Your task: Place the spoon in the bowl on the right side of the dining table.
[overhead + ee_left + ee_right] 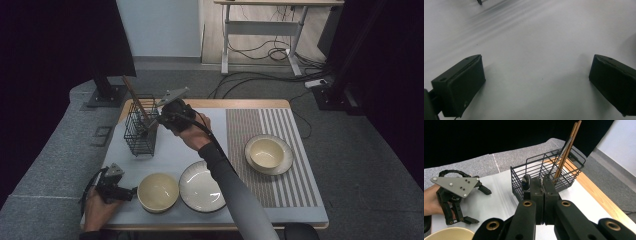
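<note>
Overhead, the counter (300, 220) carries a pale grey mat and a striped placemat (280, 150). At the back left of the mat stands a black wire basket (140, 127) with brown chopsticks (134, 95) leaning out of its top toward the rear. Near the front edge sits an empty cream bowl (158, 192), and just beside it to the right an empty white plate (201, 186); on the placemat a second cream bowl (266, 152) rests in a saucer (286, 165), nothing visible inside it. The right gripper (156, 121) is held up at the basket's right rim, the arm reaching across the plate, while the left gripper (129, 194) lies low at the front left corner, its tips just beside the near bowl. Along the left gripper view, the two black jaws stand wide apart over bare grey mat (534, 50), holding nothing. From the right gripper view, the jaws are pressed together on the handle of a metal spoon (526, 182), whose shiny bowl stands upright just beside the basket's (544, 173) near wall; the chopsticks (565, 150) and a thin metal utensil lean in the basket's far corner. Farther left, the other gripper (477, 205) rests open on the mat, and the cream bowl's rim (449, 232) shows at the bottom. No writing is legible.
</note>
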